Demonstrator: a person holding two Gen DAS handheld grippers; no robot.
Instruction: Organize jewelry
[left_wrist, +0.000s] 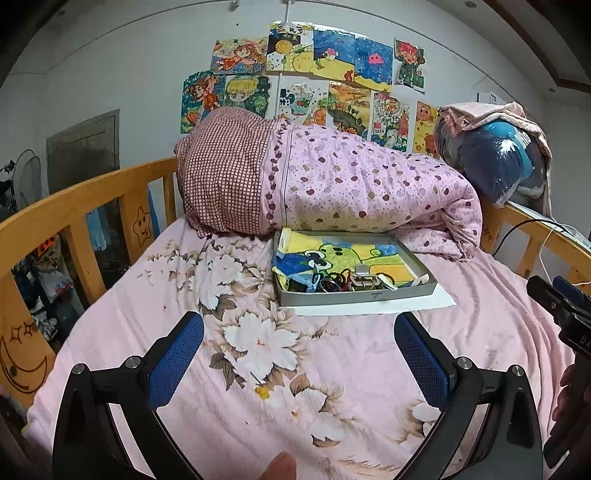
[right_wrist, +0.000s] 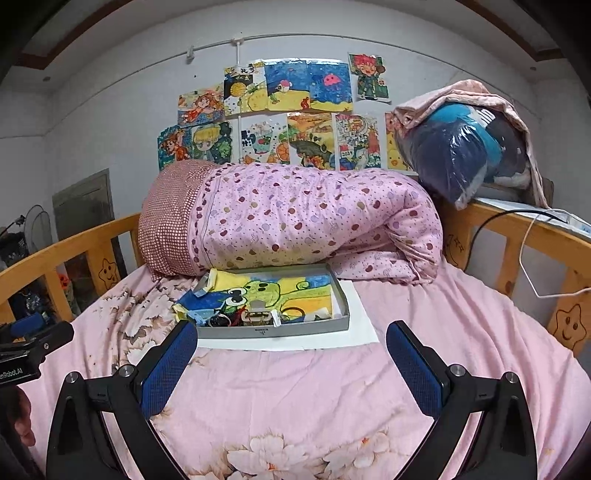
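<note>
A shallow grey tray (left_wrist: 373, 294) (right_wrist: 280, 330) lies on the pink floral bedsheet, lined with a cartoon drawing (left_wrist: 343, 258) (right_wrist: 280, 286). A tangle of jewelry (left_wrist: 345, 282) (right_wrist: 247, 318) with rings, bands and a small clear box sits at the tray's near edge. A white sheet of paper (left_wrist: 417, 302) (right_wrist: 360, 328) lies under the tray. My left gripper (left_wrist: 299, 328) hovers open over the sheet, short of the tray. My right gripper (right_wrist: 291, 338) is open too, its left fingertip close to the tray's near left corner. Neither holds anything.
A rolled pink dotted quilt (left_wrist: 332, 184) (right_wrist: 295, 221) lies right behind the tray. Wooden bed rails (left_wrist: 74, 210) (right_wrist: 524, 236) run along both sides. A plastic-wrapped bundle (right_wrist: 469, 147) rests on the right rail, with cables (right_wrist: 528, 251) hanging there. Drawings (left_wrist: 306, 74) cover the wall.
</note>
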